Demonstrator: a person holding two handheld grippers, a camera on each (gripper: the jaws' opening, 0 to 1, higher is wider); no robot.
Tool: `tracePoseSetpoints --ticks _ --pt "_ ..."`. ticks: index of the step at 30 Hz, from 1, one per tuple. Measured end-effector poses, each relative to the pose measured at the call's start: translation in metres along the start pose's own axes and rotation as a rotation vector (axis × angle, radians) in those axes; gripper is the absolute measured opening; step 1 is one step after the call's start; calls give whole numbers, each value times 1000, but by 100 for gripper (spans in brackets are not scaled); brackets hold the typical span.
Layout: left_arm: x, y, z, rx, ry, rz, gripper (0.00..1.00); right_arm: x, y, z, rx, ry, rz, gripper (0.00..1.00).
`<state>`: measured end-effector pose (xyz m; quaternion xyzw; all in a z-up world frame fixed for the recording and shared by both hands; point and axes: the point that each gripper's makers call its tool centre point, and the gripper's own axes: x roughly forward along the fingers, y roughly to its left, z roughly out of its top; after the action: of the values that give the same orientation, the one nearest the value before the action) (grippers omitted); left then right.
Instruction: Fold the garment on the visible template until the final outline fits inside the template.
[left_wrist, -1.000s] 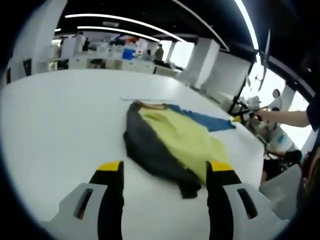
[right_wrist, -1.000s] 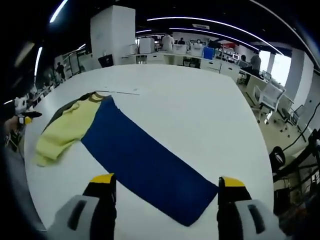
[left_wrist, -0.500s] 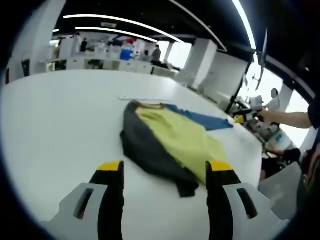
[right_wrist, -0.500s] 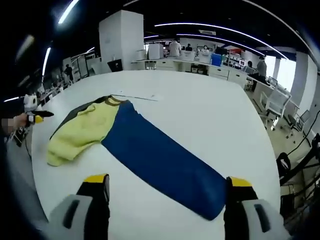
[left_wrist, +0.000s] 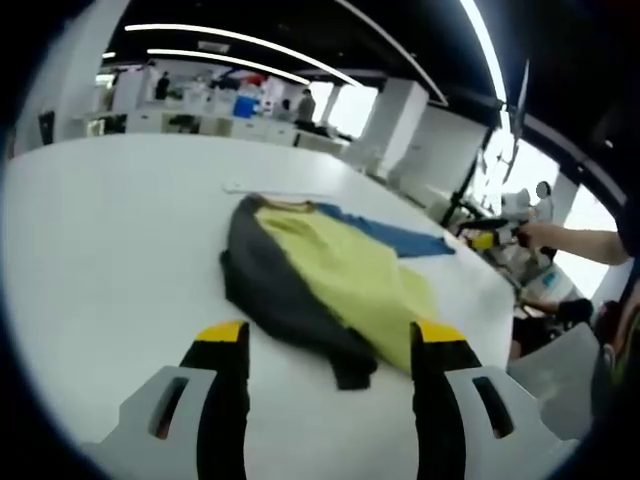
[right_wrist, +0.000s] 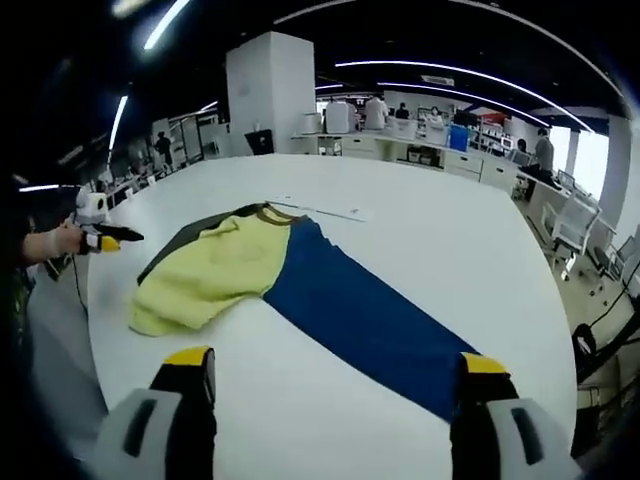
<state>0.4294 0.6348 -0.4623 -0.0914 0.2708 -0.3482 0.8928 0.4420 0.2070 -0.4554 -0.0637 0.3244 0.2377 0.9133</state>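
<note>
Here's the garment (left_wrist: 320, 275) in my left gripper view: a yellow panel on top, a dark grey band running down its near edge and ending in a loose grey tail close to my jaws, with a collar at the far end. It lies flat on the white bench (left_wrist: 110, 250), partly over the blue template (left_wrist: 395, 238), whose far corner pokes out to the right past the yellow.

In my right gripper view the template (right_wrist: 365, 315) is a long blue strip running from the collar end at upper left down toward my right jaw. The garment (right_wrist: 215, 270) covers its far left end, and the yellow cloth spills off the strip's left side onto bare bench (right_wrist: 480, 240). The garment's long axis runs along the same diagonal, collar away from me.

My left tool (left_wrist: 330, 335) hangs above the bench, jaws spread wide, nothing between the yellow tips, the grey tail lying just beyond them. My right tool (right_wrist: 338, 362) is likewise wide apart and empty, over bare bench with the strip's near corner by its right jaw.

A thin pale strip (right_wrist: 325, 208) lies on the bench just past the collar. Beyond the bench: desks, white pillars, ceiling light strips, office chairs at right. My left tool (right_wrist: 100, 238) shows at the bench's left edge.
</note>
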Motion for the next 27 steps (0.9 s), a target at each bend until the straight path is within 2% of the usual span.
tracePoseSetpoints --ticks 4,14,18,23,27 --pt "-2 -2 -1 -3 -4 -3 61 -8 10 -1 -9 2 13 99" --pt "-6 -12 -5 8 -8 -15 62 -29 34 6 -9 -41 34 100" --pt "-8 -15 -4 5 -17 -21 61 -33 26 6 -7 -41 29 100" --pt "-10 -16 -6 10 -13 -28 62 -38 43 12 6 -64 29 100" --pt "-13 -17 -8 20 -5 -28 61 -34 47 16 9 -78 42 99"
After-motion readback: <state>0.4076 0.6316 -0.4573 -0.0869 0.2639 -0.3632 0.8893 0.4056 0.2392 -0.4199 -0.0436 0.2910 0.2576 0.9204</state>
